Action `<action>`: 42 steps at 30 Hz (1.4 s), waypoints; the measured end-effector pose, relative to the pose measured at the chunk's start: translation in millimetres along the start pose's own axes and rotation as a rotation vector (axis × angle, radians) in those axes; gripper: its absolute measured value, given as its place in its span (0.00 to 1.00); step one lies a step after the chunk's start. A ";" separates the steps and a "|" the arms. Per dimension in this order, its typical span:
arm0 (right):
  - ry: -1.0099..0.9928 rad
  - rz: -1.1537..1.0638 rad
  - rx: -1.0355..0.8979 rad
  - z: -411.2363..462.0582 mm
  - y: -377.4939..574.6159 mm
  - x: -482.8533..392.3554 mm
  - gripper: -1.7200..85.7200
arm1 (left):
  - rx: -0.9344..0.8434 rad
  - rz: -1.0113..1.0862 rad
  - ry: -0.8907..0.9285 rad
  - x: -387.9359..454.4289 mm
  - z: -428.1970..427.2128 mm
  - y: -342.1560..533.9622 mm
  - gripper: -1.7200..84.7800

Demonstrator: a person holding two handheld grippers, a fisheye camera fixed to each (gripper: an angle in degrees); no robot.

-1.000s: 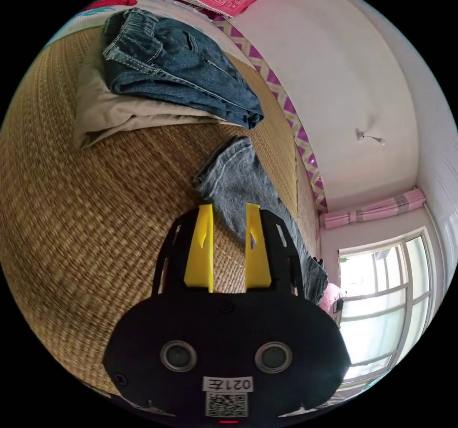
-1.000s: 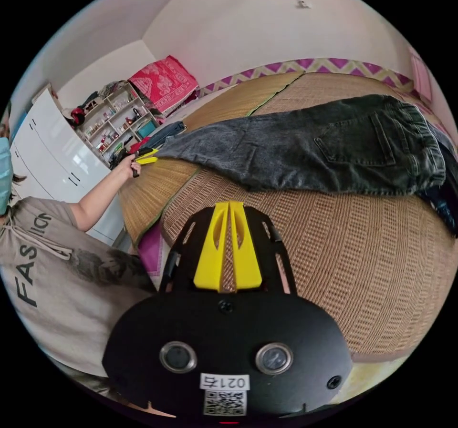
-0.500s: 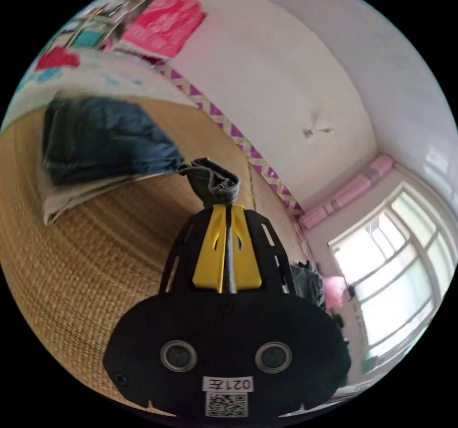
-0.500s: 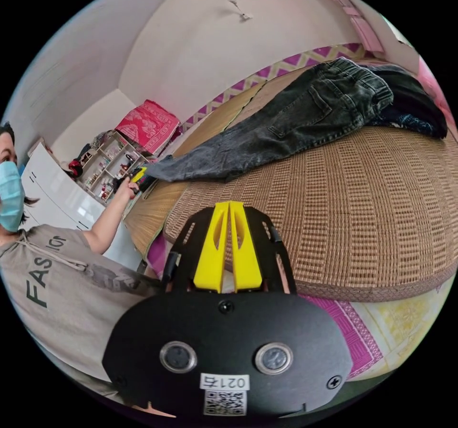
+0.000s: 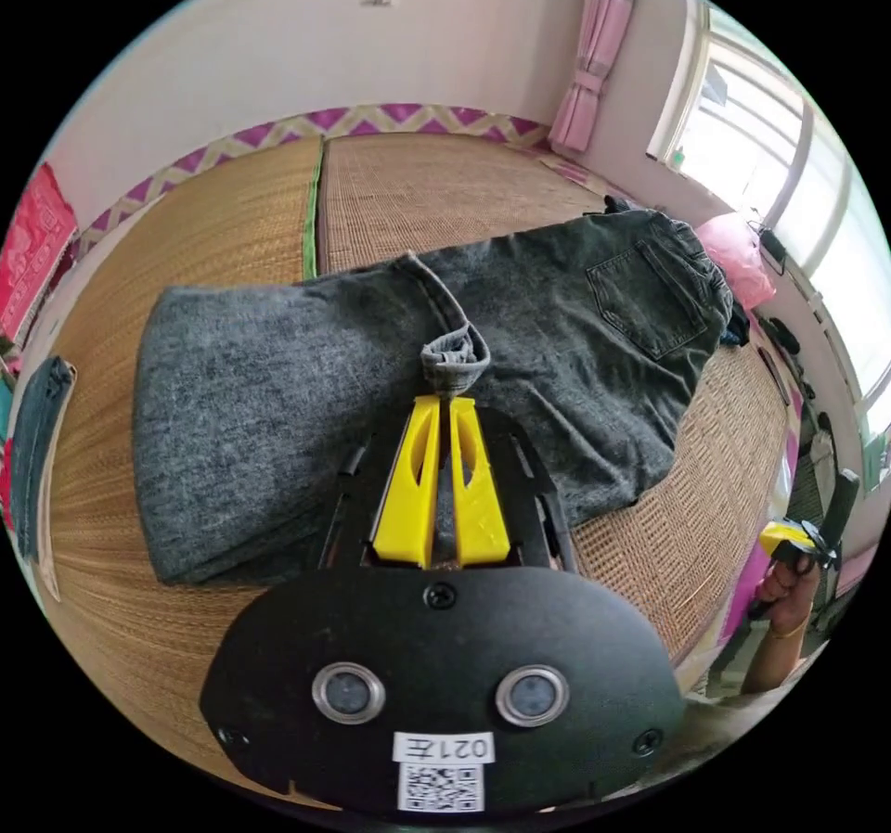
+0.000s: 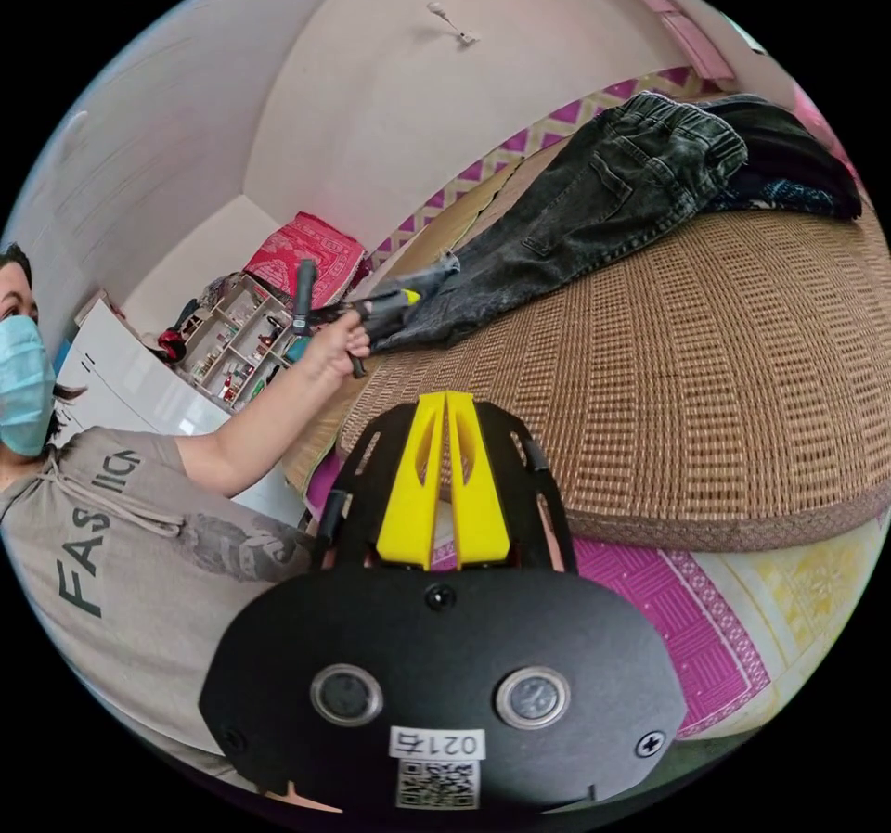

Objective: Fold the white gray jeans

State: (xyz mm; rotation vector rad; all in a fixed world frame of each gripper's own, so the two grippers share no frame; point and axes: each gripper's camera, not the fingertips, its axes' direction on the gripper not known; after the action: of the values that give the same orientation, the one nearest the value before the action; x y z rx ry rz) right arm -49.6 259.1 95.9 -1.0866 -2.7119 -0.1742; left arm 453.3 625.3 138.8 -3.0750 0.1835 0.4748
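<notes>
Hem (image 5: 455, 362) of the jeans (image 5: 306, 406) sits clamped in the left gripper (image 5: 444, 411), carried toward the waistband at two o'clock. Right gripper (image 6: 447, 404) is closed and empty; next, lay the hem down squarely.

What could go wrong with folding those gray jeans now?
The left gripper pinches just the hem of the gray jeans, so the cloth might slip out. The right gripper is shut on nothing, away from the mat, so the fold may land crooked.

Bright daylight from the glaring window (image 5: 789, 137); sharp focus, strong fisheye bending at edges.
</notes>
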 end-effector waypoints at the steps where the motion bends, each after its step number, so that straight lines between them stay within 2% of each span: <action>1: 0.002 0.002 0.002 -5.4 7.0 -1.3 0.01 | 0.028 0.008 -0.006 10.1 -9.1 -6.3 0.01; 5: 0.021 0.022 0.021 -20.3 28.3 -2.3 0.01 | 0.104 0.096 -0.015 54.1 -29.8 -25.8 0.01; 9: 0.008 0.058 0.036 -25.9 44.6 -1.6 0.01 | 0.033 0.135 -0.024 92.2 9.6 -43.0 0.01; 11: -0.003 0.062 0.043 -27.9 47.6 -6.1 0.01 | -0.033 0.118 -0.024 91.4 28.2 -54.2 0.01; 15: 0.024 0.053 0.042 -33.3 49.4 -26.7 0.02 | 0.068 0.103 0.000 93.6 10.5 -68.4 0.02; 17: 0.023 0.054 0.057 -36.8 44.9 -32.8 0.02 | -0.035 0.077 0.024 83.2 39.9 -73.9 0.03; 19: 0.038 0.060 0.098 -41.2 28.7 -34.3 0.04 | -0.063 0.050 0.141 64.0 43.0 -80.4 0.07; 22: 0.046 0.175 0.158 -48.0 -6.2 -10.2 0.13 | -0.090 0.058 0.367 44.7 41.5 -85.5 0.16; 25: 0.063 0.326 0.271 -61.6 -39.5 27.4 0.17 | -0.047 0.075 0.551 21.8 34.9 -76.9 0.18; 28: 0.042 0.466 0.371 -67.2 -70.7 60.7 0.20 | 0.003 0.161 0.683 3.2 21.7 -59.0 0.14; 35: -0.172 0.613 0.422 -30.0 -132.6 82.2 0.22 | 0.103 0.097 0.745 -83.5 -25.3 2.3 0.12; 40: -0.159 0.756 0.476 -27.4 -145.6 50.1 0.13 | 0.139 0.003 0.677 -192.8 -55.8 66.6 0.11; 42: -0.138 0.745 0.478 -33.0 -157.1 28.0 0.10 | 0.150 -0.053 0.675 -231.7 -57.1 90.7 0.11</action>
State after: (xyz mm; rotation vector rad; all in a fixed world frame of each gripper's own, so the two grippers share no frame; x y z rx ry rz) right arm -173.1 158.3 130.0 -1.8580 -2.0730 0.6429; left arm 240.1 558.9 262.6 -2.9476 0.1349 -0.5657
